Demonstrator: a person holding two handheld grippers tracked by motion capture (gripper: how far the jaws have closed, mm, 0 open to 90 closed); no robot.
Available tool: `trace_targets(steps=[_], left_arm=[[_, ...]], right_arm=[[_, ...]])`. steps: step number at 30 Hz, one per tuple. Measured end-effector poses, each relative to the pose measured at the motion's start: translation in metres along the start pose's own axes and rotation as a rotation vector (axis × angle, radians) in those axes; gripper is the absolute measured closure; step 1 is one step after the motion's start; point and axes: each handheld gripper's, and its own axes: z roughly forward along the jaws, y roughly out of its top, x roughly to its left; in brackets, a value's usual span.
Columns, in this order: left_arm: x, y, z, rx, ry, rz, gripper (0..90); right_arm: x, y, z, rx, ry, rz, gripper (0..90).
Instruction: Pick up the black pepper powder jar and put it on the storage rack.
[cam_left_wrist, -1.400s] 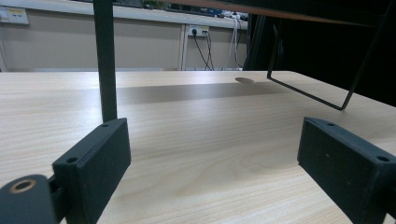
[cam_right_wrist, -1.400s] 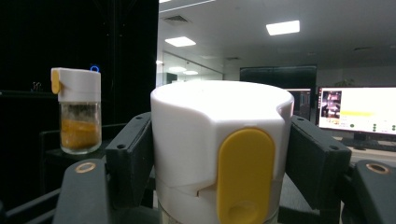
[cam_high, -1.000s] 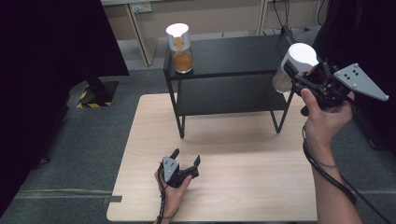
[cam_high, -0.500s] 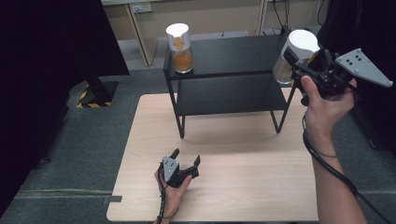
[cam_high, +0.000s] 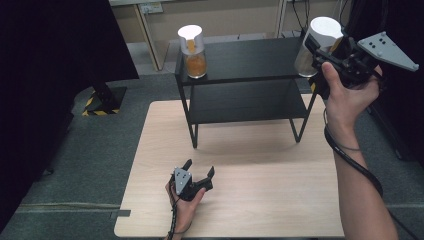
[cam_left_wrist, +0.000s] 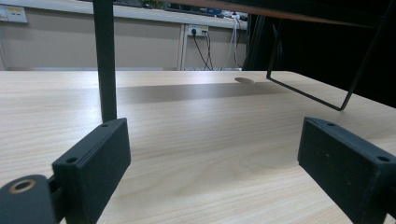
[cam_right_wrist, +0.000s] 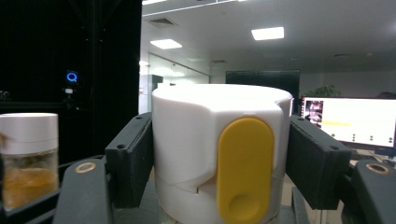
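I take the black metal shelf (cam_high: 245, 75) as my landmark. At its top right corner my right gripper (cam_right_wrist: 219, 163) clamps its flat black jaws on the smooth white lid of a clear jar (cam_high: 320, 45); the lid carries a rounded yellow tab. A second jar (cam_high: 192, 50), white-capped with orange contents, stands on the shelf's top left corner. In front of the shelf, my left gripper (cam_high: 197, 176) rests low on the pale wood-grain table (cam_high: 280, 200), jaws spread wide, holding nothing.

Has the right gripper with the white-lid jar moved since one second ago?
Yes. The right gripper carried the jar up and slightly left, toward the black shelf top's right end.
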Motion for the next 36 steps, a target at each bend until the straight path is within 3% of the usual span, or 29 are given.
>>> trace_targets(steps=[16, 36], left_arm=[[0.000, 0.000, 0.000, -0.002, -0.002, -0.001, 8.9], [0.001, 0.000, 0.000, -0.001, -0.006, 0.007, 8.8]], right_arm=[[-0.009, 0.010, 0.029, 0.053, -0.062, -0.018, 30.7], [-0.020, 0.006, 0.065, 0.134, -0.100, 0.022, 30.7]])
